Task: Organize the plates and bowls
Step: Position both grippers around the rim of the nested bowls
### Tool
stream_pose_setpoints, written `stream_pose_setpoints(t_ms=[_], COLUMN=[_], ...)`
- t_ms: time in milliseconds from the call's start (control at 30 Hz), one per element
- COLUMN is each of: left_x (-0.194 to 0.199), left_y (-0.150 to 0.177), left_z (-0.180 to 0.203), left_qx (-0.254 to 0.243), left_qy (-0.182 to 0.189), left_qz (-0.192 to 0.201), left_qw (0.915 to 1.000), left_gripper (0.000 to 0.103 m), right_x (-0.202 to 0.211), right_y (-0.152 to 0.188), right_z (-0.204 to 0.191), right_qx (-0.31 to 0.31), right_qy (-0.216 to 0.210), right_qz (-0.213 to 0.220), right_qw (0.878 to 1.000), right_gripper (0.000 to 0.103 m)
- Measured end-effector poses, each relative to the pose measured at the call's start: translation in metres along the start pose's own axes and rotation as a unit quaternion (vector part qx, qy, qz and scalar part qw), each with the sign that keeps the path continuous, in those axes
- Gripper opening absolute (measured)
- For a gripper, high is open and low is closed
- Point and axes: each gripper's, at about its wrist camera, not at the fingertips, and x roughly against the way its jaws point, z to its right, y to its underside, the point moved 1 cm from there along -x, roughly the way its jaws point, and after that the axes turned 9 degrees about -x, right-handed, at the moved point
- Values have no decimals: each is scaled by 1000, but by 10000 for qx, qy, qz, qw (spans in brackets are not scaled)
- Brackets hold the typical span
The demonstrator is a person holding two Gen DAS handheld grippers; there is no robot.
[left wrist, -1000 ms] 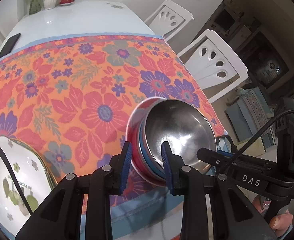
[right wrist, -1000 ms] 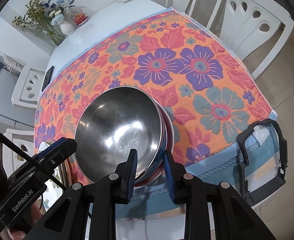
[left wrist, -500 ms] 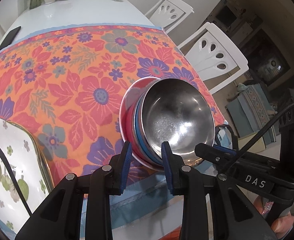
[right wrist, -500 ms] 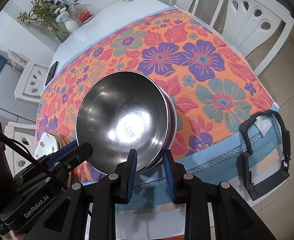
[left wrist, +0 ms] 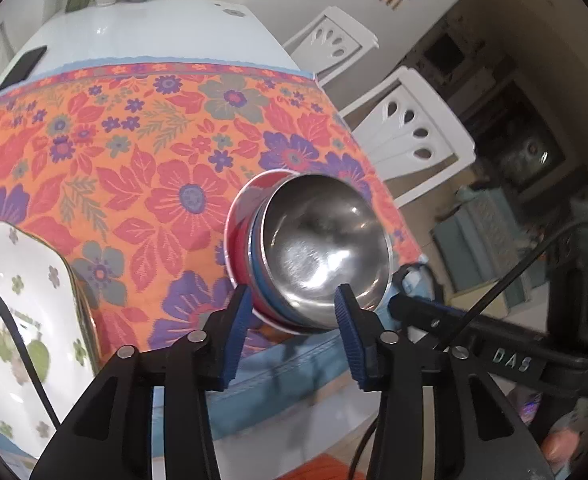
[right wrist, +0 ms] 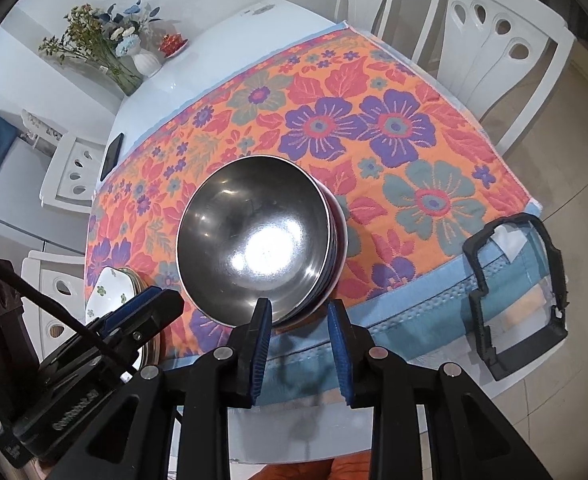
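A nested stack of bowls, shiny steel bowl on top (right wrist: pixel 256 236) with blue and red-rimmed bowls under it, sits on the orange floral cloth (right wrist: pixel 393 128) near the front edge of the white bench (right wrist: pixel 230 52).

From the left wrist, the left tongs (left wrist: pixel 292 312) are opening, their blue pads either side of the stack's near rim; the pads appear just clear of it, so nothing is pinched. This view alone shows the coloured bowls beneath the steel one (left wrist: pixel 325 244), and, close at lower left, a white square plate with green flowers (left wrist: pixel 18 300). It also shows the right tool's black body reaching in from the right and a dark room beyond two white chairs (left wrist: pixel 413 136).

From the right wrist, the right tongs (right wrist: pixel 299 320) are opening too, spread a little at the stack's front rim, not gripping it. Only here do you see the black bracket (right wrist: pixel 513 296) on the blue hem, the vase of flowers (right wrist: pixel 146 62) in full, and the plate pile (right wrist: pixel 110 288) small beyond the left tool.
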Motion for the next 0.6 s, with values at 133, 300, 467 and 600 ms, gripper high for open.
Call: stream_pose_setpoints(t_ms=[133,300,467,600], left_x=[7,8,-3,-16], left_y=[-1,-4,-7,-8], left_z=[1,-4,-9,-8], left_qx=[35,206,455,600], left_qy=[-87,-152,-242,-345], left_qz=[120,131,35,-91], left_qw=[9999,9996,9987,9976], left_gripper=[59,61,61,61], right_x=[10,14,8,2], right_y=[-2,-16,-26,-33], right_z=[2,-2,-1,3], right_qx=[-29,72,282,470], right_qy=[25,-24,52,114], right_qz=[194,250,144,34], right_qw=[9998,9997,9995,9988], right_gripper=[68,68,68,68])
